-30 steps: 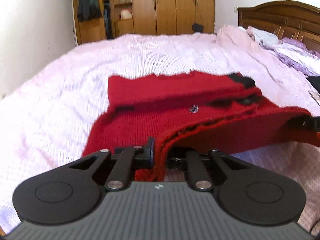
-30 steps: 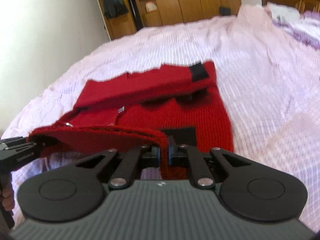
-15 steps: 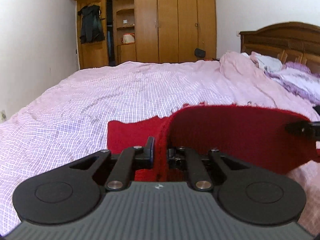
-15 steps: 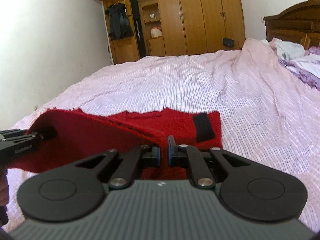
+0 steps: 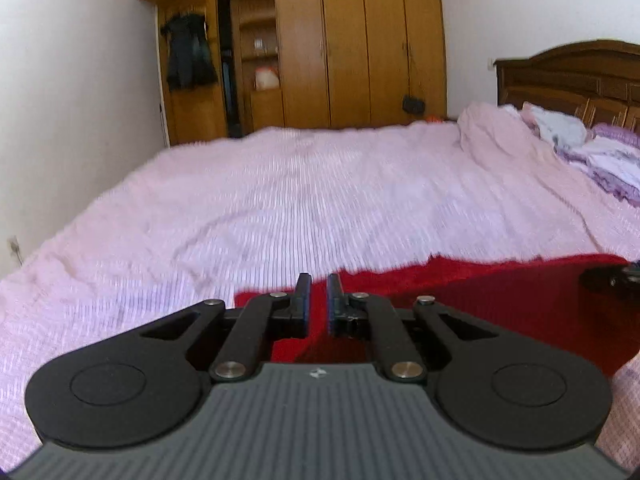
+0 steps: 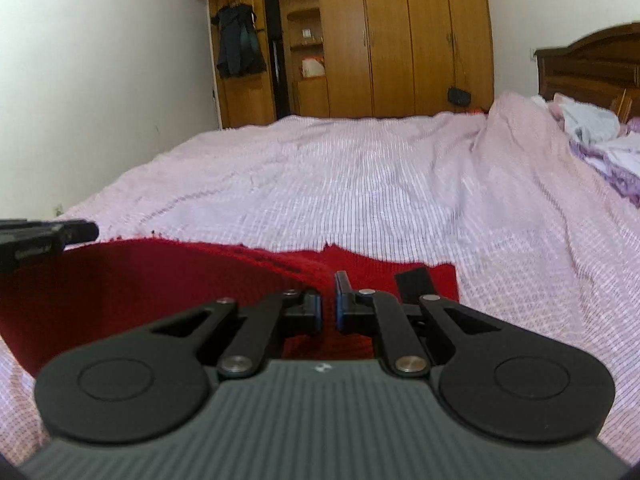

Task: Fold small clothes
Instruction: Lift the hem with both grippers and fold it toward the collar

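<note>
A small red knit sweater (image 5: 500,304) lies on the pink bedspread, its near hem folded over toward the far side. My left gripper (image 5: 318,300) is shut on the hem's left corner. My right gripper (image 6: 328,300) is shut on the hem's right corner (image 6: 296,272). The folded-over layer (image 6: 120,288) stretches between the two grippers. A black patch (image 6: 414,284) shows on the lower layer to the right. The left gripper's tip shows at the left edge of the right wrist view (image 6: 40,236), and the right gripper's tip shows at the right edge of the left wrist view (image 5: 612,280).
The pink striped bedspread (image 5: 320,208) stretches far ahead. A pile of lilac and white clothes (image 5: 600,160) lies at the right by the wooden headboard (image 5: 568,76). A wooden wardrobe (image 5: 340,48) stands against the far wall.
Both grippers have carried the red hem up and forward over the sweater. It now sits lower and farther ahead, covering most of the bottom layer.
</note>
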